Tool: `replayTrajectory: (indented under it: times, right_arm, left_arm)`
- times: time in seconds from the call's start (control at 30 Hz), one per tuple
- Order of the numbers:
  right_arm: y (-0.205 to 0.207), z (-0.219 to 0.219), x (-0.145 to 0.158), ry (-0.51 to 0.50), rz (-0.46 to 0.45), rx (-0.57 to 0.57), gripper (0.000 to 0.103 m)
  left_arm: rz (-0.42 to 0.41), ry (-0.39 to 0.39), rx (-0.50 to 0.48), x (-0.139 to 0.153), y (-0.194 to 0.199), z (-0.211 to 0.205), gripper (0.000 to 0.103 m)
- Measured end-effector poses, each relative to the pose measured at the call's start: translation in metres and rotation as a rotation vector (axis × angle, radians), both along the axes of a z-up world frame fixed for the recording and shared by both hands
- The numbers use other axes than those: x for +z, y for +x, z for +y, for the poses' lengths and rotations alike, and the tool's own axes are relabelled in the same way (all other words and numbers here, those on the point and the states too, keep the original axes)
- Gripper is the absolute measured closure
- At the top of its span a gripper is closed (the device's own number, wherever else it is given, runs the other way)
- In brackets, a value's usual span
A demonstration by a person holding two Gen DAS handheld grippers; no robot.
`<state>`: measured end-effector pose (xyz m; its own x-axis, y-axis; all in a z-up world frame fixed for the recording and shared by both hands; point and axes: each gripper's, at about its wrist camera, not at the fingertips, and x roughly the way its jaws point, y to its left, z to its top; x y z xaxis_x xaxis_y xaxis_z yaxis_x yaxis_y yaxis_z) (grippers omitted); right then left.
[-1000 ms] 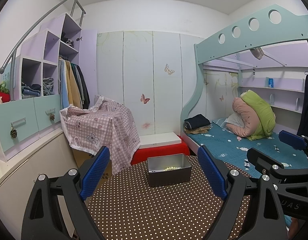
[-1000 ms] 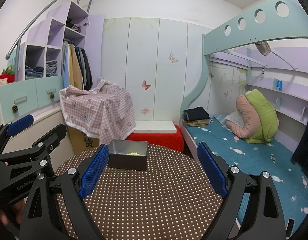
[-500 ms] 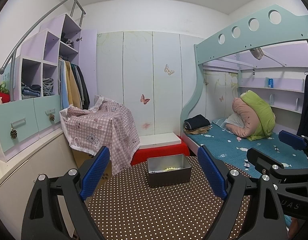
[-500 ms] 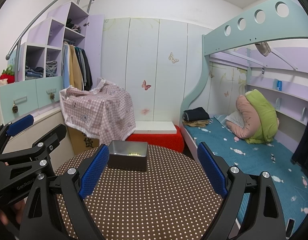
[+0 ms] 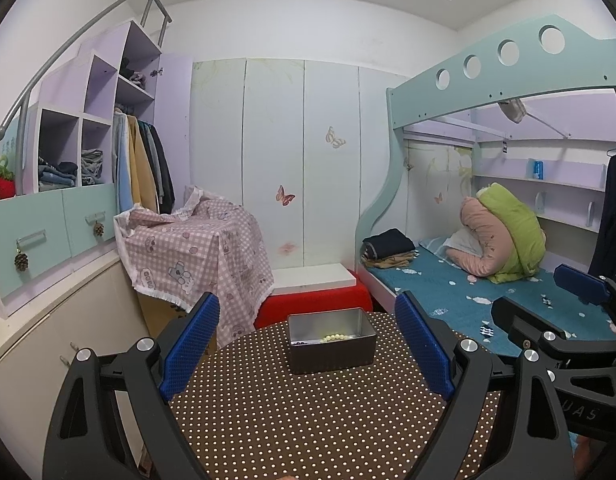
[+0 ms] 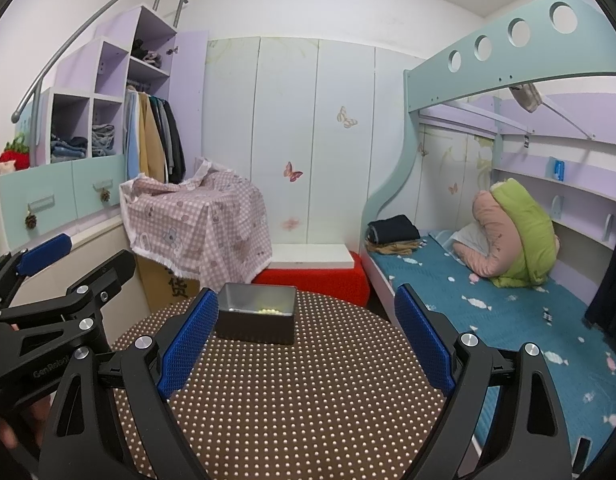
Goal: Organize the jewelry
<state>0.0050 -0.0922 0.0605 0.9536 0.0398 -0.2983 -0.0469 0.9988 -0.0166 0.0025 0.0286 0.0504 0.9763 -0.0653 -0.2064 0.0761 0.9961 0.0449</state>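
While both grippers, left (image 5: 307,344) and right (image 6: 306,340), hover wide open, tin (image 5: 332,354) holds pale beads (image 5: 338,337) on table (image 5: 308,420).

Bunk bed (image 5: 508,72), butterfly-stickered wall panels (image 5: 300,160)

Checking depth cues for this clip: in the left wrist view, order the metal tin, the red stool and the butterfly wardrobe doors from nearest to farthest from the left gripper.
1. Metal tin: on the dotted table, just ahead of the open left gripper.
2. Red stool: on the floor behind the table.
3. Wardrobe doors: at the back wall.
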Motion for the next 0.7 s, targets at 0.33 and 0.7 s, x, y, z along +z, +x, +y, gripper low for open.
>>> replayTrajectory:
  times: [0.33, 0.7]
  right_arm:
    - [-0.0001, 0.0002, -0.0001, 0.002, 0.0, 0.0, 0.016]
    - [-0.0001, 0.0006, 0.0, 0.002, 0.0, 0.0, 0.016]
  left_arm:
    - [0.009, -0.005, -0.004, -0.0006, -0.0001, 0.0004, 0.016]
    - [0.012, -0.006, -0.005, -0.0009, 0.001, 0.0016, 0.016]
